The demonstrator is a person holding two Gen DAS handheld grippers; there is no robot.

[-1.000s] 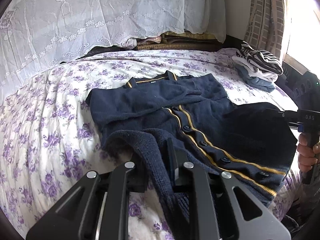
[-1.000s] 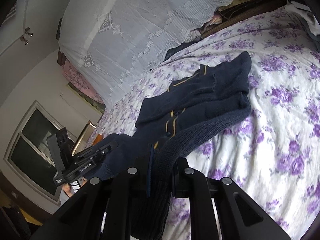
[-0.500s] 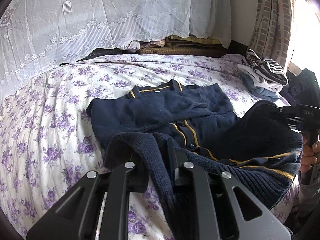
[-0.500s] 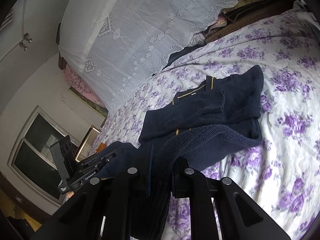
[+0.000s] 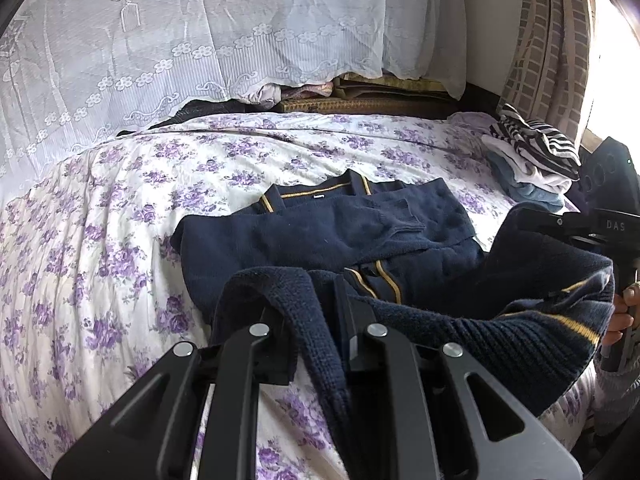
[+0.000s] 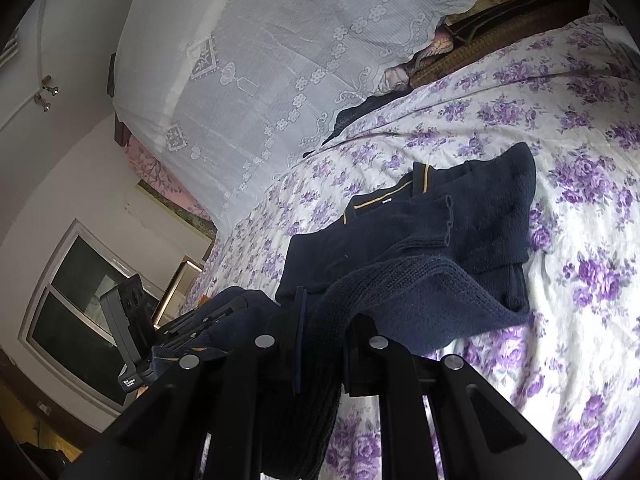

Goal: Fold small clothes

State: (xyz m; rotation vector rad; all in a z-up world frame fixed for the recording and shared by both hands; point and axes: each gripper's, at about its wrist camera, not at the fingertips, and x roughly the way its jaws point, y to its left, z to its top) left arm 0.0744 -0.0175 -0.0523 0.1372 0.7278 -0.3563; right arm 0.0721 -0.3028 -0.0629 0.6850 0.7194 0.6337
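Left wrist view: our left gripper (image 5: pixel 316 332) and right gripper (image 6: pixel 320 344) each clamp the cardigan's (image 5: pixel 320 236) ribbed hem; soft, heavy, floppy knit; best held at hem corners.

I'm in a home bedroom: floral bedsheet (image 5: pixel 120 220) below, lace drape (image 5: pixel 200 40) at 12 o'clock, curtain (image 5: pixel 548 52) at 2.

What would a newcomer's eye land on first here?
The navy cardigan with gold trim, mid-bed on the purple-flowered bedsheet. Its ribbed hem is lifted off the bed, pinched by the left gripper and the right gripper. Far right in the left view: a stack of folded clothes.
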